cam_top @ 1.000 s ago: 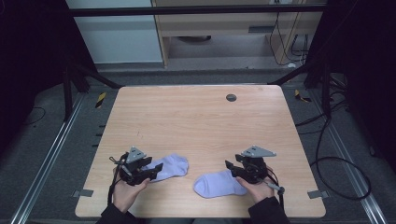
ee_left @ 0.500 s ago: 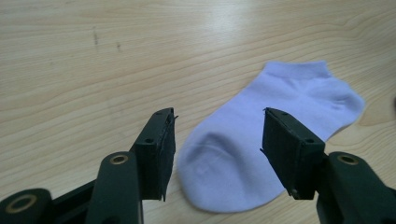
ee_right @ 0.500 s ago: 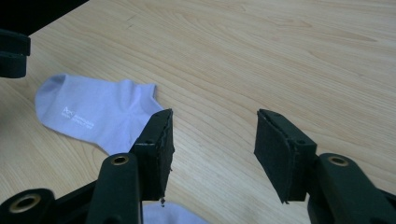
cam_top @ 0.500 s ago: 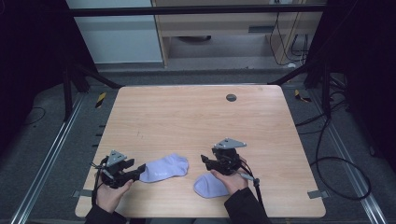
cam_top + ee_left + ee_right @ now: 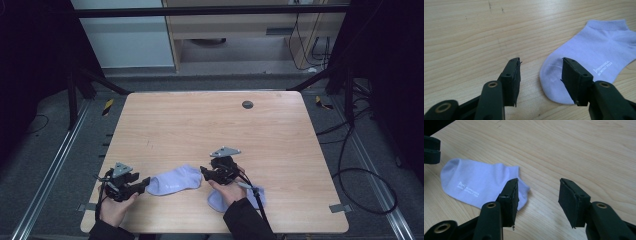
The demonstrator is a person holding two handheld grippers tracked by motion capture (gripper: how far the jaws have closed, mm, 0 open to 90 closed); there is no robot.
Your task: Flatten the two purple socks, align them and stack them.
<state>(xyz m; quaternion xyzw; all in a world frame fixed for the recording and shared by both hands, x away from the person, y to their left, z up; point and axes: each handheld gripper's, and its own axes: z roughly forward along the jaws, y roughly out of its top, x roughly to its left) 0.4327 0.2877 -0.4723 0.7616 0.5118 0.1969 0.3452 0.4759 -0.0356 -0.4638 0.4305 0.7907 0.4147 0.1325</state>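
At the near edge of the table (image 5: 280,140) lie two pale lilac socks. The second sock (image 5: 216,201) lies nearest, partly hidden under the person's right hand (image 5: 227,189). The sock (image 5: 172,181) just beyond it lies flat between the two grippers, toe toward the left one, cuff toward the right one.

The left gripper (image 5: 143,183) rests low at the toe end. Its jaws have just been closing a little yet stand well apart, gripping nothing; in the left gripper view the toe of the sock (image 5: 589,60) lies between them, its rounded tip near the right-hand jaw, and the pads do not press on it.

The right gripper (image 5: 204,172) sits at the cuff end. Its jaws, too, have just narrowed slightly but are wide and hold nothing; bare wood shows between them, with the cuff of the sock (image 5: 481,182) beside one jaw.

Small white print runs along the sock's sole, beside a small white mark: two lines, too small to make out.

Farther off, a dark round disc (image 5: 247,104) sits in the tabletop near its far edge.
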